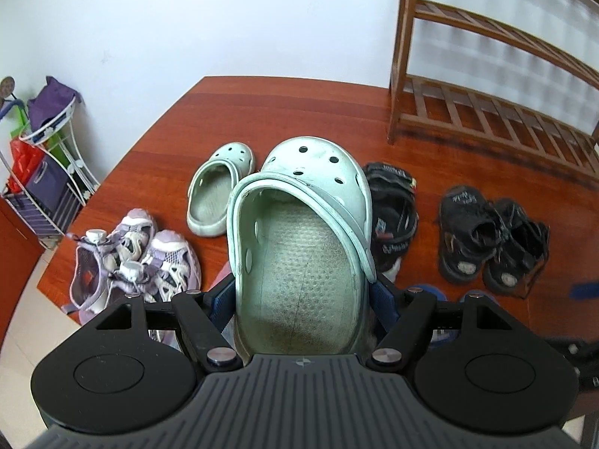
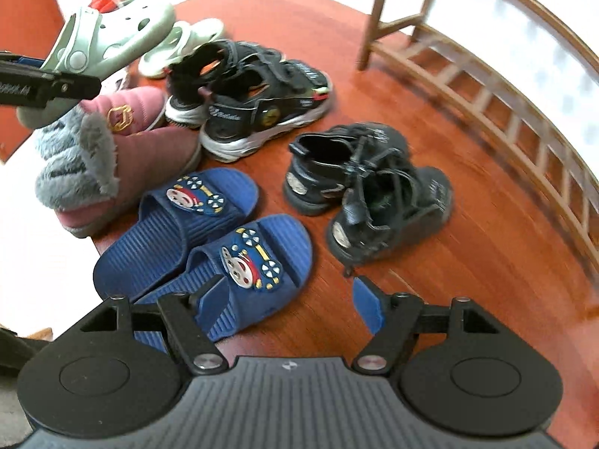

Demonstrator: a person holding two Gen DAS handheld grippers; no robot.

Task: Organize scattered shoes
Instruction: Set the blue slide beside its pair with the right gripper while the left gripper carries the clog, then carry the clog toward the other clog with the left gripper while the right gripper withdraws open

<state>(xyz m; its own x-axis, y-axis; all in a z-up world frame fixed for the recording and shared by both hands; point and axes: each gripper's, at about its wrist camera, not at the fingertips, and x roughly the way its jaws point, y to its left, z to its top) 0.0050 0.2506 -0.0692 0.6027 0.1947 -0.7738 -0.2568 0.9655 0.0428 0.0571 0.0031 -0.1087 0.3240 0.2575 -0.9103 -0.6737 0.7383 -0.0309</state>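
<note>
Left tongs (image 1: 303, 292): clamped on the heel end of a mint clog (image 1: 299, 247), one blue pad on each side of it, toe pointing away.
Held clog: lifted clear of the desk (image 1: 262, 112); in the right view it hangs at upper left (image 2: 112, 37), with the left tongs showing as a black bar under it.
Right tongs (image 2: 292, 299): spread wide and holding nothing, hovering over the near edge of the desk; the left finger (image 2: 209, 295) sits in front of a blue slide, and I cannot tell whether it touches.
Second clog (image 1: 219, 194): flat on the desk, just left of the held one.
Left view only: lilac sneakers (image 1: 131, 258) at the desk's left edge and a white wire rack (image 1: 48, 172) of bags against the wall.
Right view only: blue slides (image 2: 209, 232) with a cartoon train on each strap, and pink fur-lined slippers (image 2: 123, 157) with a gold emblem.
Both views: two pairs of black sandals, one near the rack (image 2: 367, 187), one beside the clogs (image 2: 254, 93); a wooden shoe rack (image 1: 486, 112) stands at the right of the desk.
Writing: white lettering on the sandal straps, too blurred to read.
</note>
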